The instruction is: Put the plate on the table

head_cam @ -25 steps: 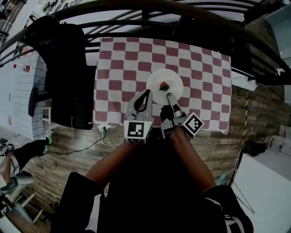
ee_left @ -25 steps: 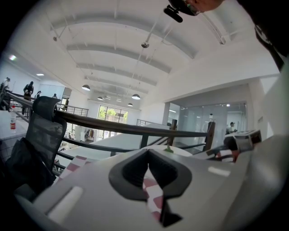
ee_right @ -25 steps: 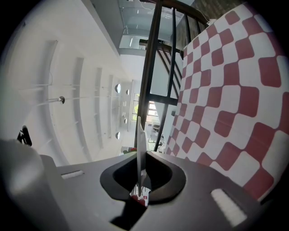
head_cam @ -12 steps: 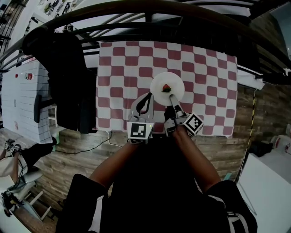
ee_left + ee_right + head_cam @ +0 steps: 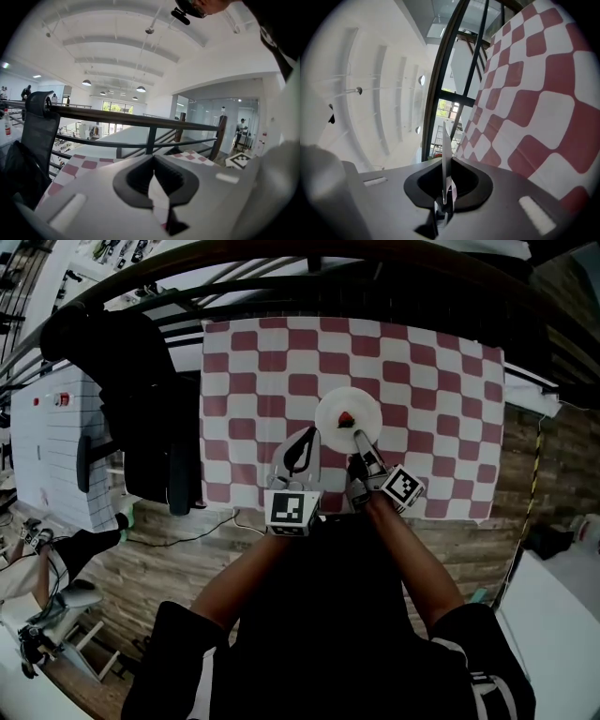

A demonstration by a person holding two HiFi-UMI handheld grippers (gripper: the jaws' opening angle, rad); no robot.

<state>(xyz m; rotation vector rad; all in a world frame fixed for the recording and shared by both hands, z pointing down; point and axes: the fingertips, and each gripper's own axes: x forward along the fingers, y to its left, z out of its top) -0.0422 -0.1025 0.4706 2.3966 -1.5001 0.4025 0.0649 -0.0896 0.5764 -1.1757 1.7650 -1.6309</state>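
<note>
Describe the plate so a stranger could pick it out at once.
Find the table covered in red-and-white checks. Toward its near side is a round white plate, its rim pinched by the right gripper. It is the only dish there, with one small red thing on it.

One plate (image 5: pixel 330 409), one red fruit (image 5: pixel 345 417), one table (image 5: pixel 253 381), one chair (image 5: pixel 141 418) — two hand-held grippers (image 5: pixel 309 433) (image 5: pixel 357 436).

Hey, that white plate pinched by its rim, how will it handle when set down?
The plate looks thin and rigid, so it should keep its shape, though it may chip if knocked. Gripped at one edge by the right hand-held gripper, it may tilt, sliding the red piece.
</note>
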